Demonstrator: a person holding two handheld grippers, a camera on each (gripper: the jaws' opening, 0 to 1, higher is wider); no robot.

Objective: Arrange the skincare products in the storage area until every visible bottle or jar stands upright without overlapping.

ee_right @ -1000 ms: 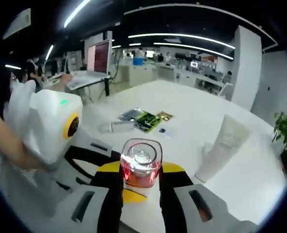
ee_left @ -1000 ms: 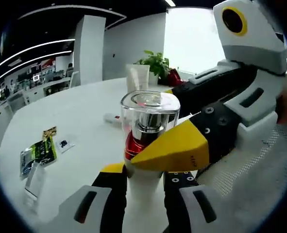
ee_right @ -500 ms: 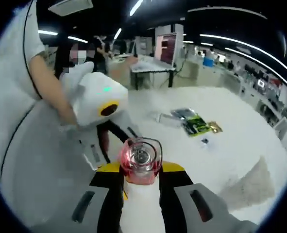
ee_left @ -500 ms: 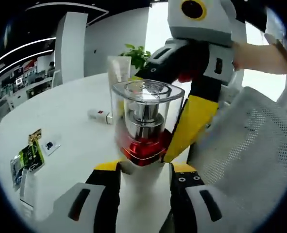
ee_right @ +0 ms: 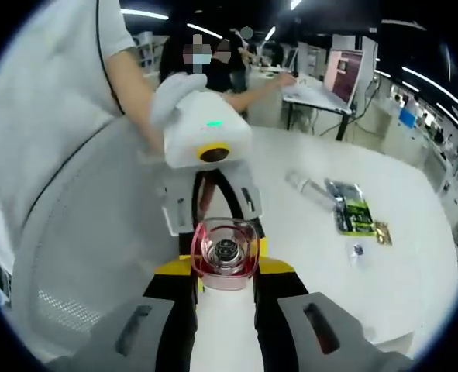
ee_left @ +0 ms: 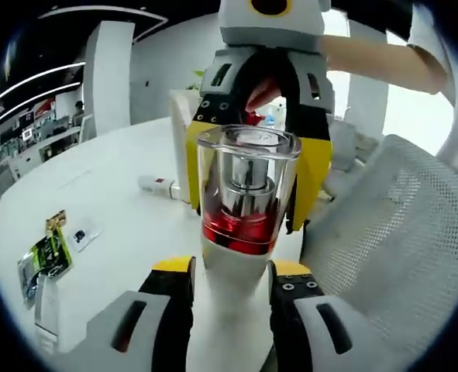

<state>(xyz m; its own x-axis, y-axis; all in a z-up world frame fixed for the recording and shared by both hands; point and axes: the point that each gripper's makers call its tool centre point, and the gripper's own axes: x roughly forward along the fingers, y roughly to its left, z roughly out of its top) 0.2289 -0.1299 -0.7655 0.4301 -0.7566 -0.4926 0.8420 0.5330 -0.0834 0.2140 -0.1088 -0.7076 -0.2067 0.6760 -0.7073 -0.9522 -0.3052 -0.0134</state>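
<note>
Bottle, white body w/ clear cap over a red collar, is up off the table, long axis in line w/ the left gripper, whose jaws are shut on its white body. Right gripper comes from the opposite end, jaws closed on the cap end, so both grip one bottle. Setting it upright turns on which end goes down; white base sits nearer the left, I'd judge.

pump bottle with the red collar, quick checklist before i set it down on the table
1. Left gripper shut on the pump bottle: ok, both jaws sit against the white body.
2. Right gripper hold: ok, its jaws clamp the same bottle below the red collar.
3. Clear cap seated over the pump: ok.
4. Bottle upright to the table: cannot tell, both views tilt with the hands.
5. Bare spot on the white table: ok, open surface beside the green packet.
6. Mesh chair back close to the bottle: not ok, it crowds the path.
</note>
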